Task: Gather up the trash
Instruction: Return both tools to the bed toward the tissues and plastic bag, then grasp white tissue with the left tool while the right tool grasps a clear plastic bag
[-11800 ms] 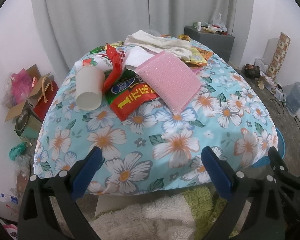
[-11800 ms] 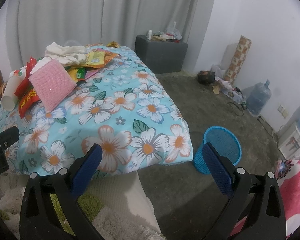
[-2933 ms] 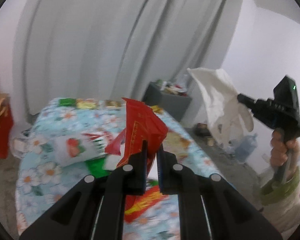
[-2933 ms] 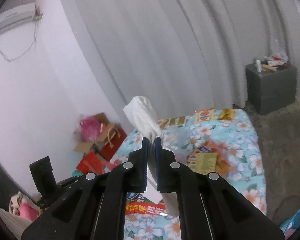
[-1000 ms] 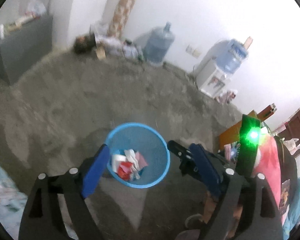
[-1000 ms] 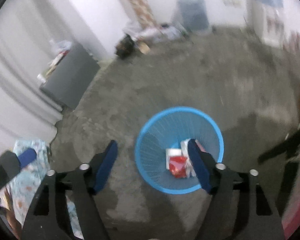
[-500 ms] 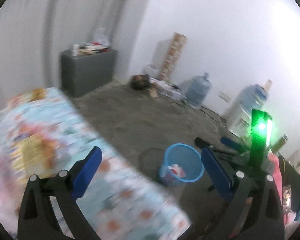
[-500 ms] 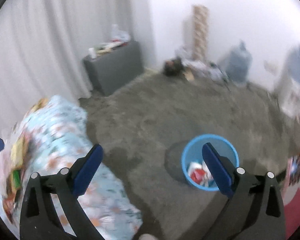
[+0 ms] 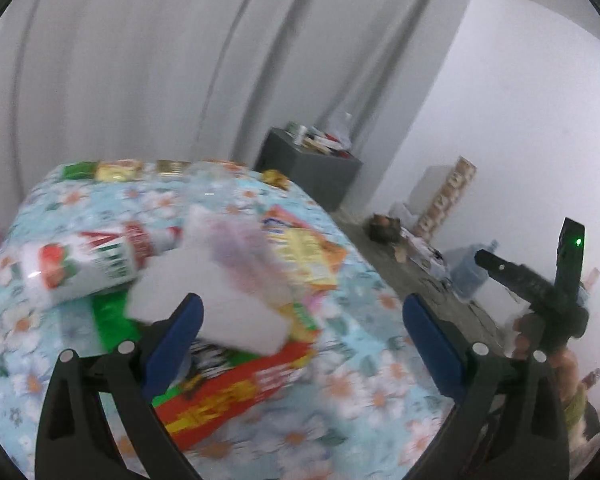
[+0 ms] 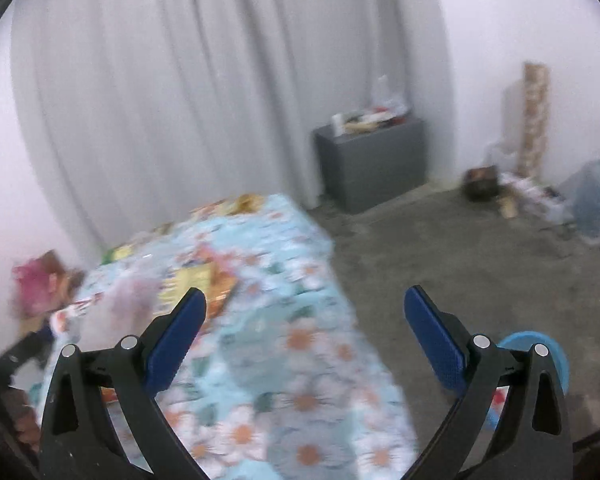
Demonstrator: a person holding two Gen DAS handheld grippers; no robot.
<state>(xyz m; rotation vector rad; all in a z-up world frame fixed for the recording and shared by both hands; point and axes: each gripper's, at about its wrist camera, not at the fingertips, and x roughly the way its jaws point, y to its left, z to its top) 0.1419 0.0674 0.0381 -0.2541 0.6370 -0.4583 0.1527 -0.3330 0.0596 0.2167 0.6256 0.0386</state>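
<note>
Where both views half a second ago took in the blue mesh wastebasket (image 10: 556, 356) on the floor, they now face the table. The left gripper (image 9: 302, 320) is spread wide and empty above the flower-printed blue tablecloth (image 9: 372, 384); the right gripper (image 10: 304, 316) is likewise released, holding nothing. Remaining trash lies blurred on the cloth: a white paper sheet (image 9: 220, 292), a red and yellow snack wrapper (image 9: 228, 396), a white strawberry-printed pack (image 9: 88, 260), an orange sachet (image 9: 304, 252). The wastebasket shows only behind the right finger. A grey cabinet (image 10: 372, 160) stands by the curtain.
</note>
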